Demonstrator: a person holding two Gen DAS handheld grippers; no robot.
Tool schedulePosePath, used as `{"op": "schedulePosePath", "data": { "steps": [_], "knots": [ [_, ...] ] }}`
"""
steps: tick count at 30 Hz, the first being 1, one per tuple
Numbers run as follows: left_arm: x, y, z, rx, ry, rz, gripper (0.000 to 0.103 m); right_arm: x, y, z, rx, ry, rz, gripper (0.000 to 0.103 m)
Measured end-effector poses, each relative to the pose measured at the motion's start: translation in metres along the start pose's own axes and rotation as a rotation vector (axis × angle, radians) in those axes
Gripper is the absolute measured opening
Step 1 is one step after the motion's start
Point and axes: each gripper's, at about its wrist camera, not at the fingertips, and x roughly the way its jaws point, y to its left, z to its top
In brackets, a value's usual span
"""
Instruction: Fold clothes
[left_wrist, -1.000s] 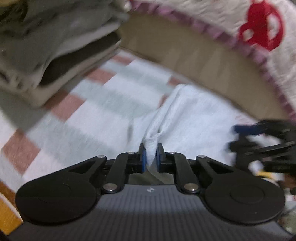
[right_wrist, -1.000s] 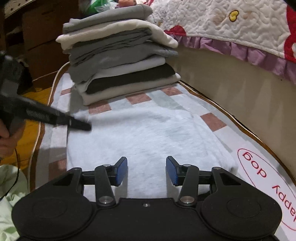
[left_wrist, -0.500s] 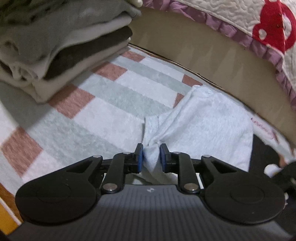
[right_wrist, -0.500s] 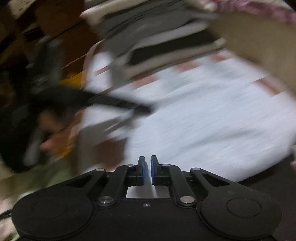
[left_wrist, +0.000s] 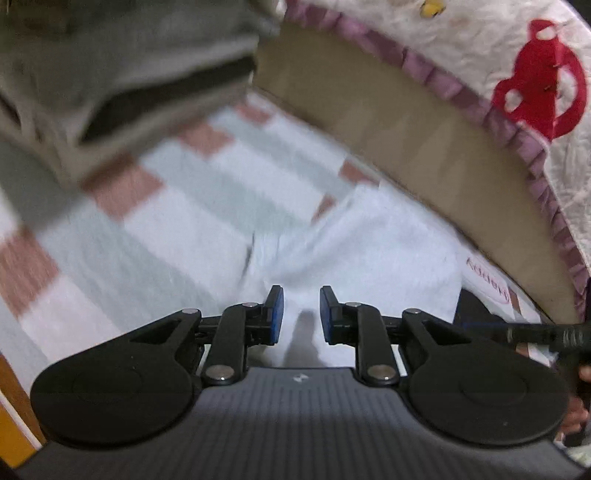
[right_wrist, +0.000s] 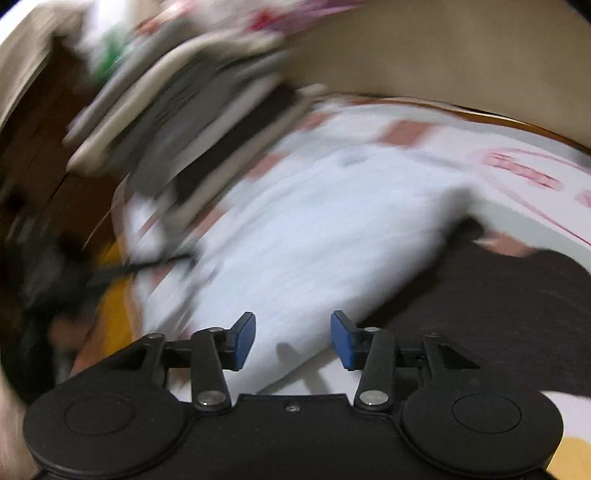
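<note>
A white garment (left_wrist: 369, 258) lies folded on the striped mat (left_wrist: 177, 229) beside the bed base. My left gripper (left_wrist: 297, 312) is open just above its near edge, with the cloth lying loose between the jaws. The garment also shows in the blurred right wrist view (right_wrist: 303, 236). My right gripper (right_wrist: 292, 338) is open over its near edge and holds nothing. The right gripper's fingers (left_wrist: 524, 332) reach in from the right in the left wrist view.
A tall stack of folded grey, white and dark clothes (left_wrist: 110, 74) stands at the far left of the mat; it also shows in the right wrist view (right_wrist: 192, 122). The tan bed base (left_wrist: 406, 122) with a quilt (left_wrist: 517, 74) borders the right. A dark garment (right_wrist: 498, 314) lies near right.
My left gripper has opened and let go of the white garment. My right gripper went from open to shut to open again while swinging over the garment.
</note>
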Motion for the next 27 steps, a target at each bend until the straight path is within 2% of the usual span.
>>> {"op": "schedulePosePath", "data": {
  "steps": [1,2,3,6,8,9,10,14,16,22,24,27],
  "knots": [
    [0.008,0.003,-0.001,-0.003,0.031,0.011,0.019,0.0,-0.011,0.001,0.055,-0.017,-0.018,0.058],
    [0.011,0.01,-0.001,-0.023,0.033,0.004,0.017,0.0,-0.021,0.002,0.106,-0.034,-0.034,0.063],
    [0.014,0.016,-0.002,-0.045,0.034,-0.004,0.013,0.001,-0.029,0.002,0.142,-0.05,-0.045,0.063],
    [-0.001,0.032,0.003,-0.155,0.017,0.001,0.015,0.001,-0.046,0.001,0.223,-0.097,-0.045,0.063],
    [-0.009,0.033,0.001,-0.165,0.046,0.049,0.024,0.001,-0.057,-0.002,0.276,-0.128,-0.029,0.063],
    [-0.013,0.034,0.0,-0.169,0.062,0.073,0.039,0.003,-0.06,-0.003,0.304,-0.138,-0.015,0.063],
    [-0.013,0.036,-0.003,-0.197,0.102,0.077,0.043,0.008,-0.063,-0.001,0.327,-0.141,-0.004,0.063],
    [-0.005,0.04,-0.017,-0.32,0.189,-0.042,0.047,0.026,-0.061,0.0,0.331,-0.11,0.002,0.064],
    [0.006,0.035,-0.024,-0.299,0.218,-0.082,0.049,0.034,-0.061,0.002,0.326,-0.099,0.003,0.064],
    [0.019,0.025,-0.029,-0.283,0.041,-0.124,0.051,0.05,-0.067,0.013,0.311,-0.123,0.022,0.065],
    [0.024,0.023,-0.03,-0.292,-0.011,-0.143,0.053,0.058,-0.07,0.022,0.299,-0.137,0.028,0.069],
    [0.034,0.016,-0.028,-0.245,-0.053,-0.138,0.05,0.069,-0.075,0.034,0.312,-0.164,0.051,0.071]
  ]
}}
